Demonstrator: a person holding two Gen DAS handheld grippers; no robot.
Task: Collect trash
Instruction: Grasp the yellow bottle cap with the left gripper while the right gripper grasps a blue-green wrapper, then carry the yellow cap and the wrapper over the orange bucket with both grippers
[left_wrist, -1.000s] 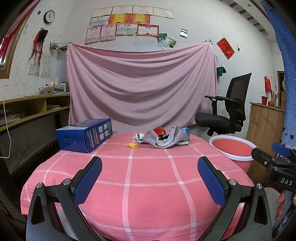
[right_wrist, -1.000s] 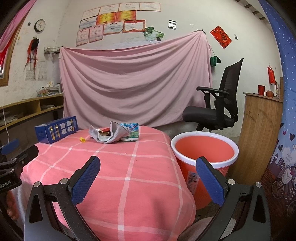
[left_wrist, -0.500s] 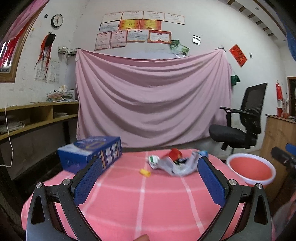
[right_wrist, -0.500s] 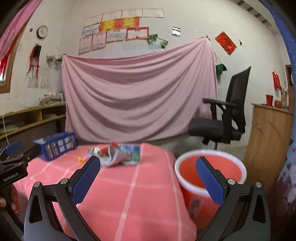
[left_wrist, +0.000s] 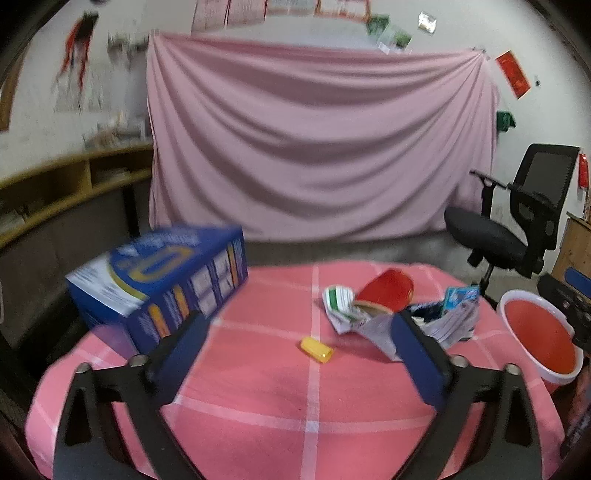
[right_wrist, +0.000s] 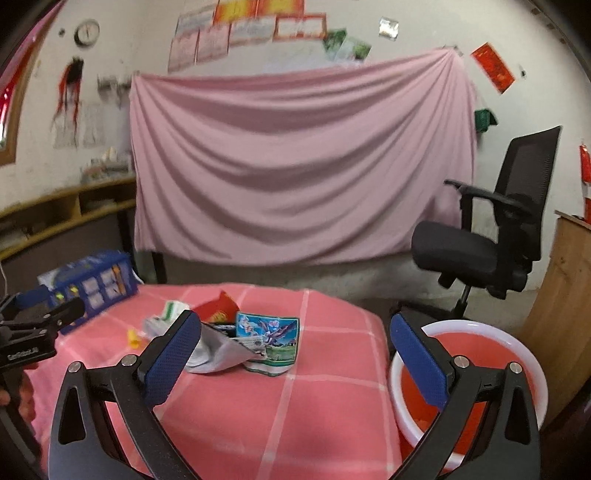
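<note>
1. One blue carton (left_wrist: 159, 284), one yellow cap-like piece (left_wrist: 316, 349), one red paper cup (left_wrist: 388, 290) lying on its side, and one heap of crumpled wrappers (left_wrist: 424, 325) lie on the surface, which is covered by a pink checked cloth (left_wrist: 295, 398).
2. One red bucket with a white rim (right_wrist: 476, 373) stands just beside the surface at the lower right of the right wrist view; what lies inside it is too blurred to tell.
3. One black office chair (right_wrist: 491, 236) stands at the right, in front of a pink sheet (right_wrist: 295, 158) hung on the wall.
4. The left gripper (left_wrist: 295, 354) has its fingers (left_wrist: 177, 358) spread wide with nothing clamped; they have just been closing a little. The yellow piece lies on the cloth between them, untouched.
5. In the left wrist view the wrapper heap and cup sit right of centre, partly behind the right finger.
6. The right gripper (right_wrist: 295, 358) has its fingers (right_wrist: 417, 358) wide apart and grips nothing. The wrapper heap, topped by a green and blue picture packet (right_wrist: 271, 341), shows between them on the cloth, its left part behind the left finger.
7. The left gripper also shows at the left edge of the right wrist view, near the carton.
</note>
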